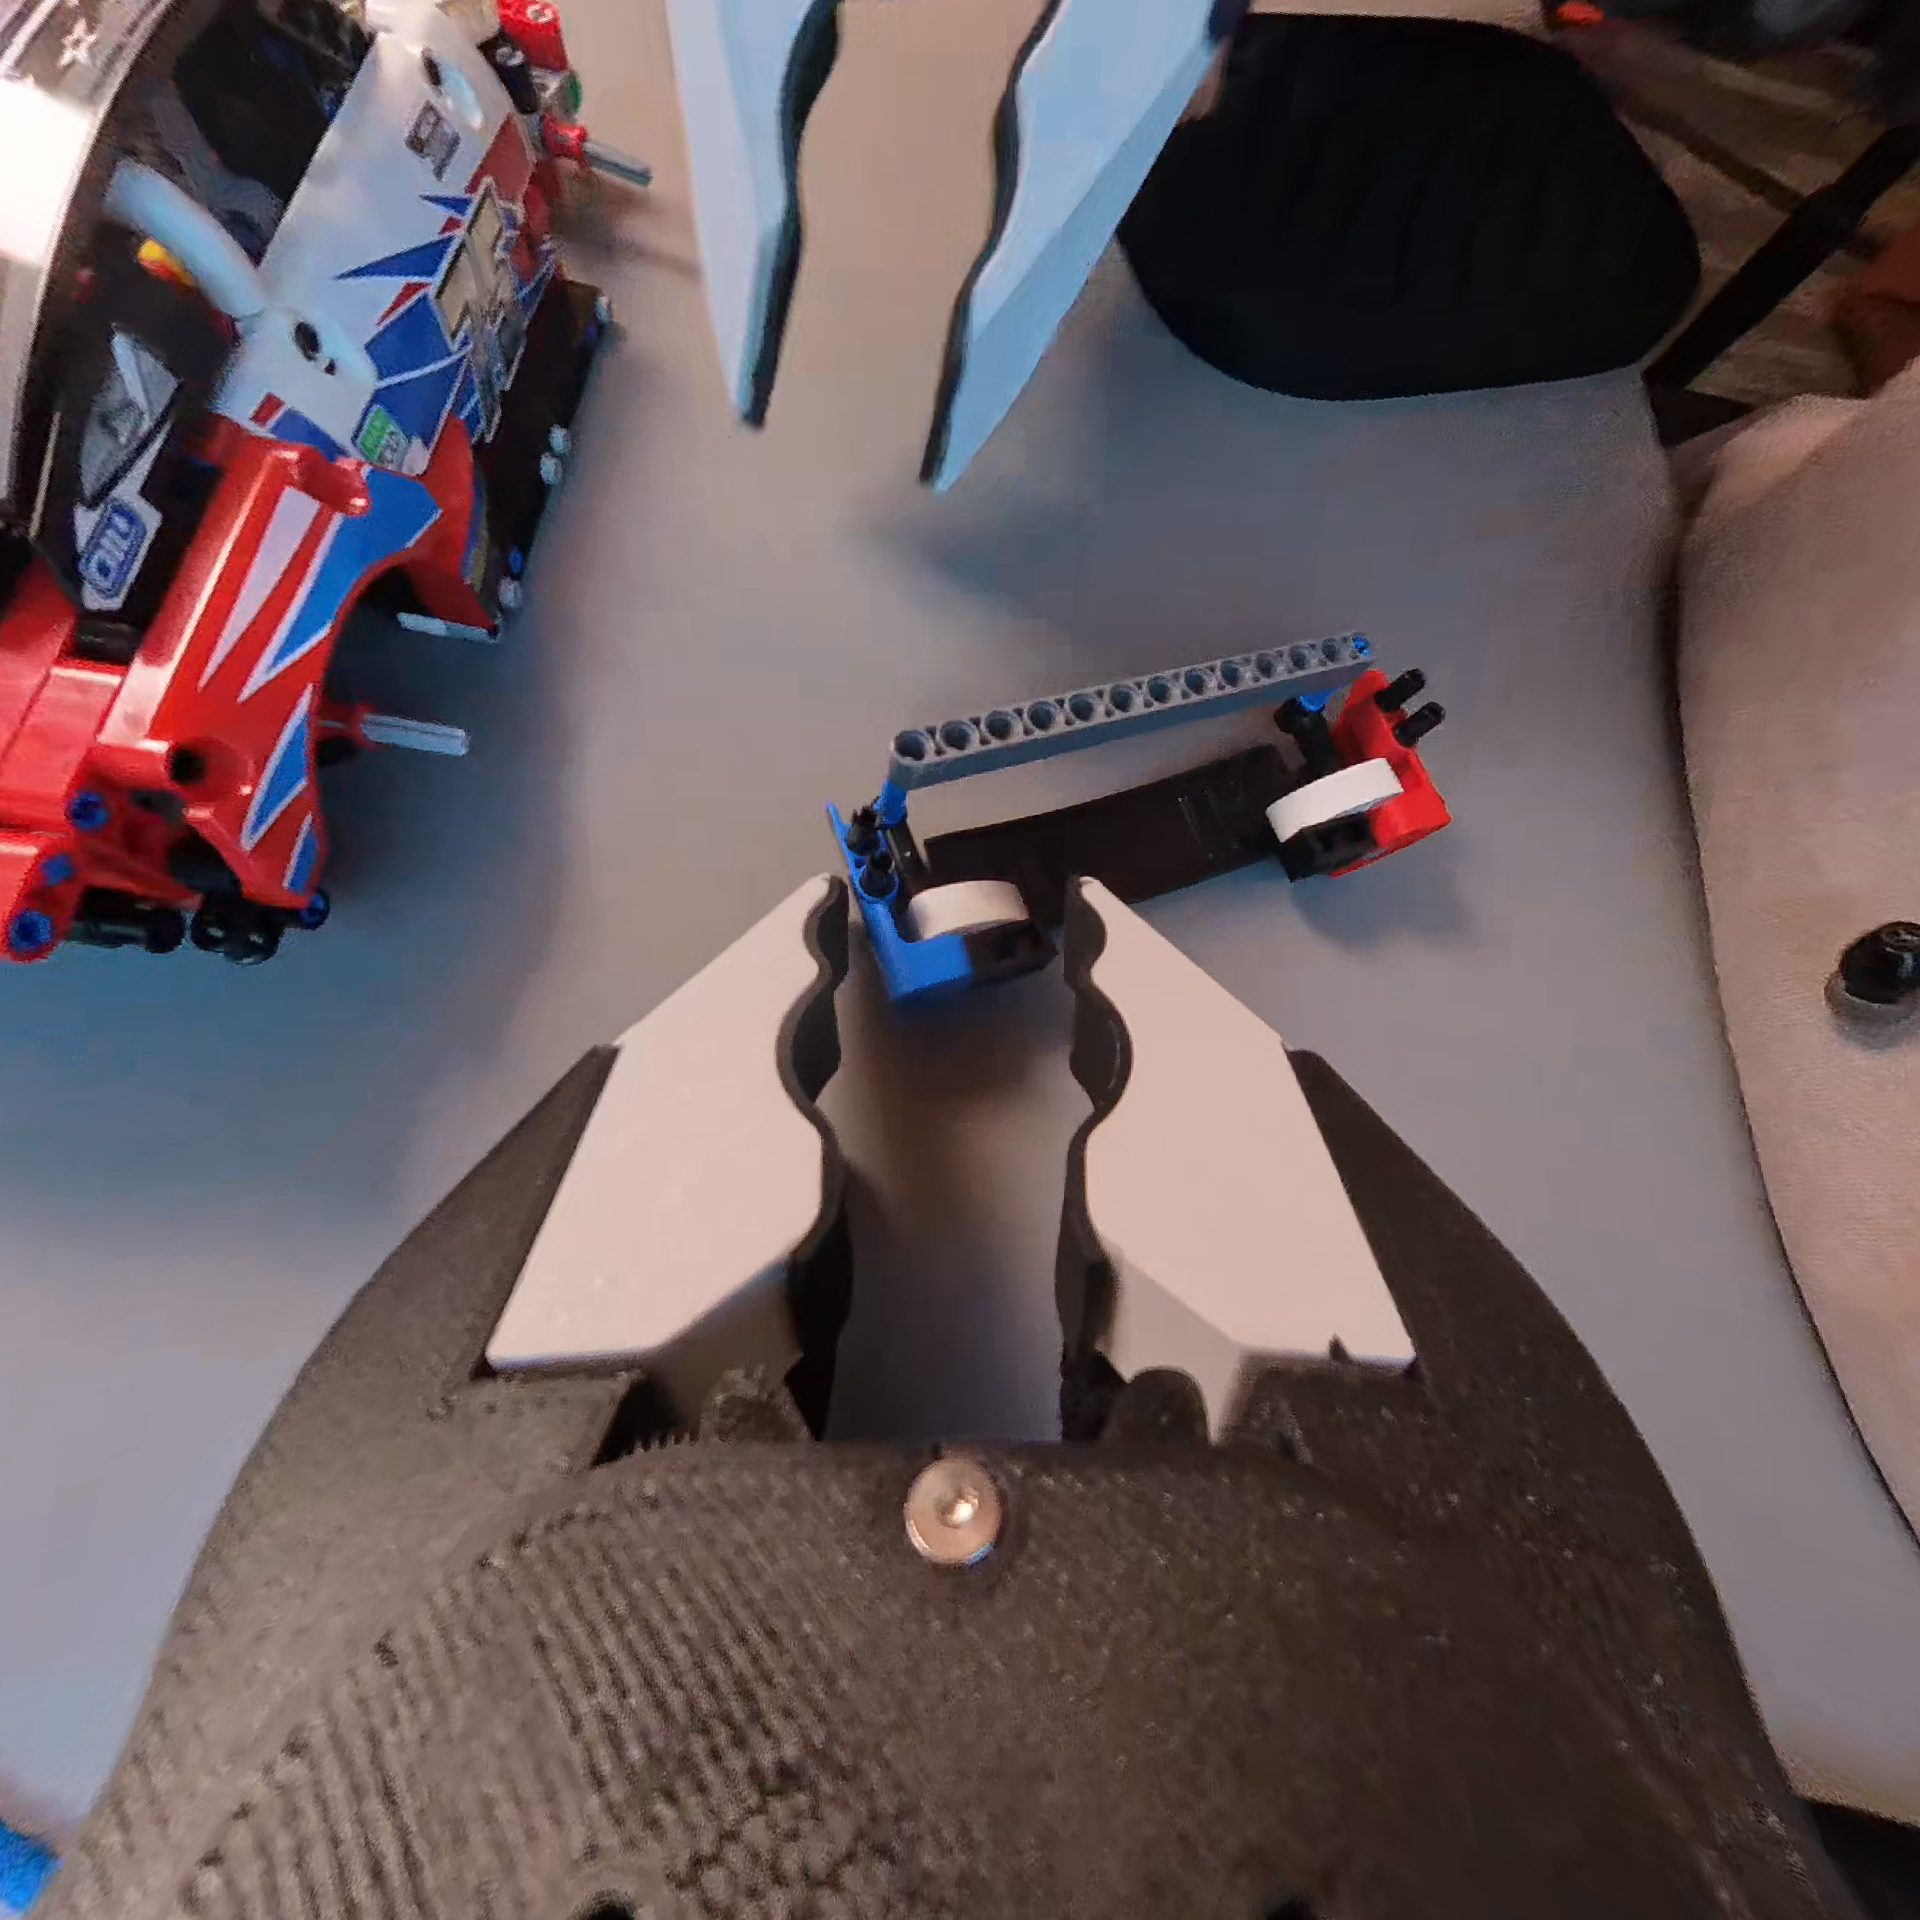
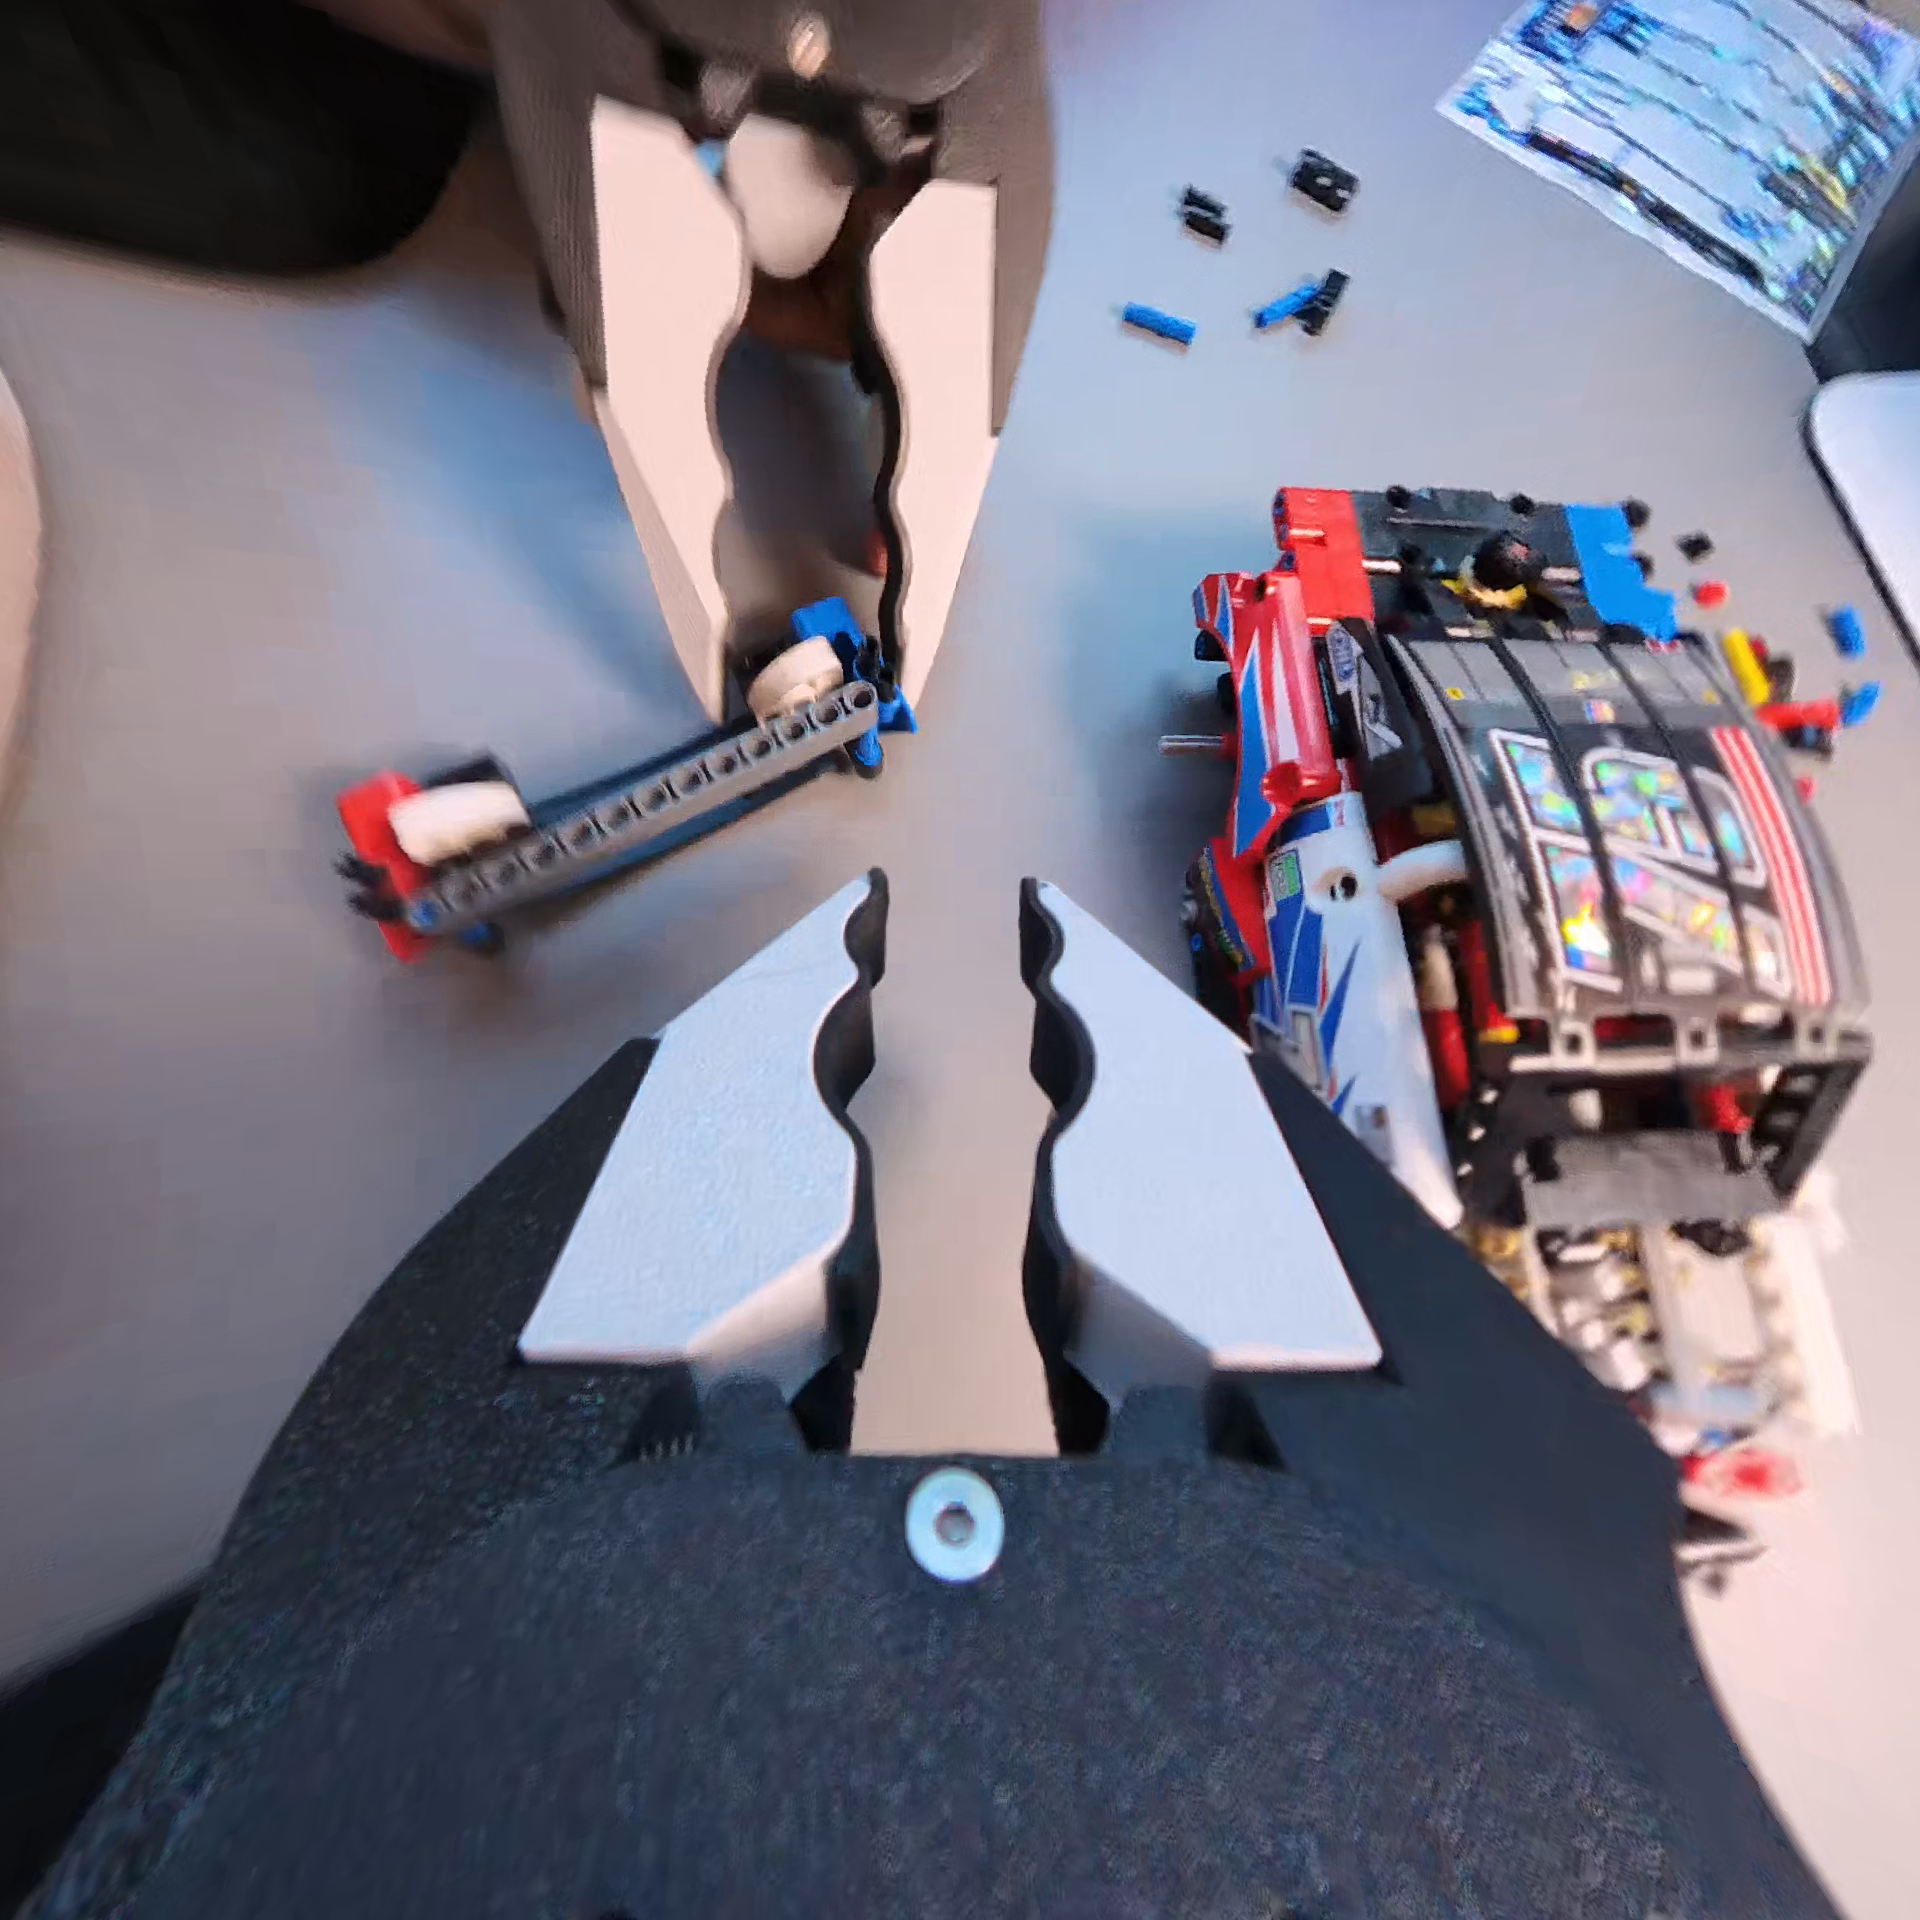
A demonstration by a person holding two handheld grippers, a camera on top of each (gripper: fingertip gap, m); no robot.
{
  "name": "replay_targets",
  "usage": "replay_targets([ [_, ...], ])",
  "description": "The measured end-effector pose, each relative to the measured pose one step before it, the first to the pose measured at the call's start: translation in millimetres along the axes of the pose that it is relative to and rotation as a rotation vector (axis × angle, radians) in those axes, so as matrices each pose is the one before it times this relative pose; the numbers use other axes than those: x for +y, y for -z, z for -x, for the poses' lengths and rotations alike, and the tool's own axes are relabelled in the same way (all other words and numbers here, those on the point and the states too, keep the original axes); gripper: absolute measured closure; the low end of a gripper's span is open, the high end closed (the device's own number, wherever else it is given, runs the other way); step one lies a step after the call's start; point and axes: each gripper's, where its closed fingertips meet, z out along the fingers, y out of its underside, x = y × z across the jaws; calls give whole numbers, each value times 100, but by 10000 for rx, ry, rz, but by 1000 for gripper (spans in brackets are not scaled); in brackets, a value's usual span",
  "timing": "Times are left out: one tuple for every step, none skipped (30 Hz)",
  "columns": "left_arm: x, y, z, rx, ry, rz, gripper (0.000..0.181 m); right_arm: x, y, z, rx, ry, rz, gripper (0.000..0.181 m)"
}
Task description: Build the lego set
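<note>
The left gripper (image 1: 951, 904) was open, its fingertips spread at the blue end of a small subassembly (image 1: 1132, 790) lying flat on the grey worktop (image 1: 675, 727), not clamping it. The right gripper (image 2: 951, 899) hung empty with a narrow gap, just above the worktop between the subassembly and the car (image 2: 1538, 935). The subassembly was a long grey beam with a red block at its far end. Beyond the car lay loose pieces (image 2: 1247, 270) and a manual (image 2: 1704, 145).
</note>
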Motion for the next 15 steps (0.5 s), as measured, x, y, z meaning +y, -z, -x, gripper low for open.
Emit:
replay_targets([
  [226, 79, 142, -431, 171, 132, 143, -633, 351, 577, 69, -1028, -110, 160],
  [242, 144, -76, -327, 224, 87, 143, -598, 92, 993, -65, -1096, -32, 157],
  [235, 174, -175, -261, 227, 19, 141, -676, -121, 1418, -198, -942, -96, 151],
  [183, 210, -398, -87, 203, -81, 139, -549, -326, 1203, 21, -633, -135, 151],
  [123, 209, -576, 82, 195, -143, 137, -155, -535, 541, 452, -276, 26, 151],
  [149, 211, -653, 197, 135, -131, 136, 286, -633, 141, 637, 177, 276, 150],
  [228, 228, -723, 310, 17, -50, 137, 314, -657, -132, 604, 276, 273, 147],
  [282, 260, -674, 353, -124, 31, 138, 296, -675, -223, 408, 160, 221, 147],
  [274, 297, -352, 240, -233, 57, 142, 390, -690, 76, -7, -9, 249, 147],
  [307, 333, 57, 83, -212, 107, 140, 369, -608, 448, -363, -103, 255, 147],
  [264, 356, 195, 83, -153, 105, 137, 280, -439, 274, -249, -56, 242, 148],
  [-82, 335, 214, 105, -202, -135, 136, 248, -301, 134, -97, 184, 258, 152],
  [-336, 237, 206, 120, -304, -346, 133, 38, -168, 102, -26, 256, 150, 155],
  [-210, 37, 174, 176, -317, -262, 129, -101, -87, 197, -79, 178, 81, 159],
  [4, -160, 124, 209, -295, -55, 124, -149, -63, 128, -65, 101, 78, 162],
])
